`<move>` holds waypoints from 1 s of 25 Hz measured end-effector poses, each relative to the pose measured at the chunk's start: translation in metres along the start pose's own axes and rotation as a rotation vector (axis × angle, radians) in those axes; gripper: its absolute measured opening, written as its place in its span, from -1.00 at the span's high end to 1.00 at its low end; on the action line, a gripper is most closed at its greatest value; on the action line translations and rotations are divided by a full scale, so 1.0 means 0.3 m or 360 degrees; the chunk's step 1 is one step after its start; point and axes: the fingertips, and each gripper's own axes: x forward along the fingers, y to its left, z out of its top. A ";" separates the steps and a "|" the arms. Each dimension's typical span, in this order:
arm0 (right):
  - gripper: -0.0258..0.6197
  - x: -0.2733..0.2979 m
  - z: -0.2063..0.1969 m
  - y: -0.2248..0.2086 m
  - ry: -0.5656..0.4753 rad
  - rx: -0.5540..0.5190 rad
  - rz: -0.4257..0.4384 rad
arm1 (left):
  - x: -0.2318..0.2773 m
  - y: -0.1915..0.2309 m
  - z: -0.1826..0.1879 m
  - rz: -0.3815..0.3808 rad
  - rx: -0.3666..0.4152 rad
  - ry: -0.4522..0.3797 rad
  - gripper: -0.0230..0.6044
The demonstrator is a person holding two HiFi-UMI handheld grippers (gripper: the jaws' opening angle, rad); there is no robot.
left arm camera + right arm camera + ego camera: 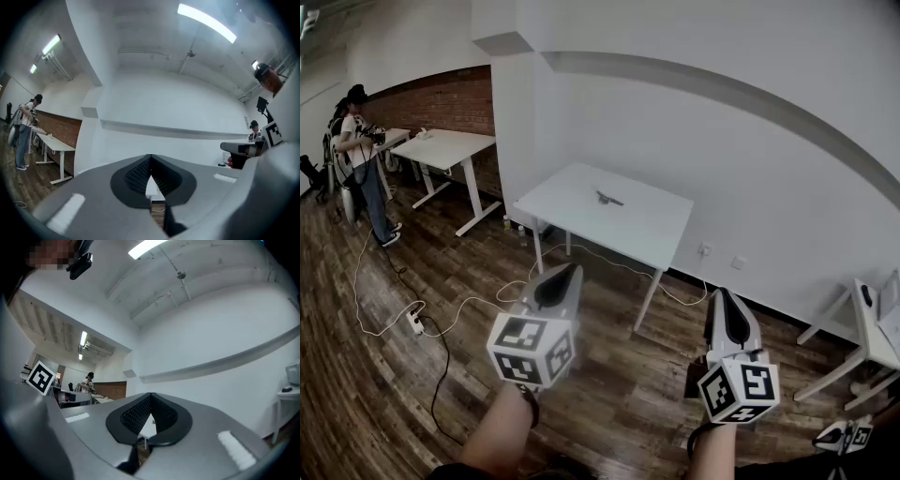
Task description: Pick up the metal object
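Note:
A small dark metal object (608,199) lies near the far side of a white table (581,211) by the wall. Both grippers hang over the wooden floor, well short of that table. My left gripper (570,271) points toward the table's near edge, its jaws closed tip to tip with nothing between them. My right gripper (719,295) sits to the right, also shut and empty. In the left gripper view the pads (140,176) meet at the tip and a strip of the table (153,190) shows in the gap below. The right gripper view shows the same: touching pads (138,413) and a strip of table (149,426).
A person (358,141) stands at another white table (450,145) at the far left. A power strip (414,322) and white cables lie on the floor to the left. A further white desk (872,328) stands at the right. Small bottles (514,225) sit by the wall.

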 end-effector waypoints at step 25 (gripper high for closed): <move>0.88 0.743 -0.155 -0.165 -0.0093 0.0039 -0.0142 | 0.771 0.440 -0.131 -0.0078 0.0024 0.0125 0.93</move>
